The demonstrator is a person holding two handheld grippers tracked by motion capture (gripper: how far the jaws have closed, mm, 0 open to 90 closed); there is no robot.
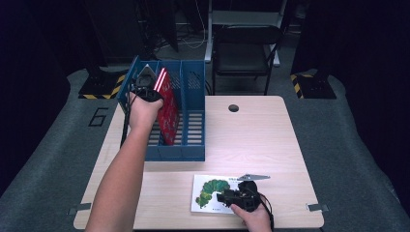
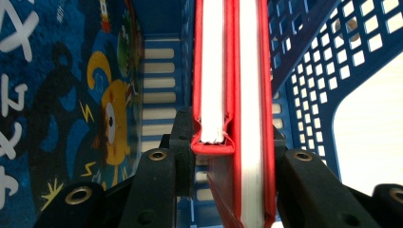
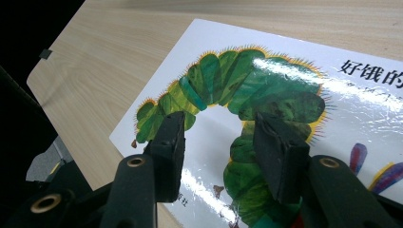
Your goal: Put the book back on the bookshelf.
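Caterpillar book point(image 1: 209, 193) — flat on worktop point(image 1: 251, 135), right claw point(image 3: 219, 140) open over it. Blue file rack point(image 1: 193, 121) — two red books point(image 2: 235, 95) upright inside, clamped by left claw point(image 2: 233, 142).

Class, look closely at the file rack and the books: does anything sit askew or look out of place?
Yes. The red books in the blue file rack lean to one side rather than standing straight, gripped together in the left gripper. The caterpillar picture book lies flat near the table's front edge, outside the rack, under the open right gripper.
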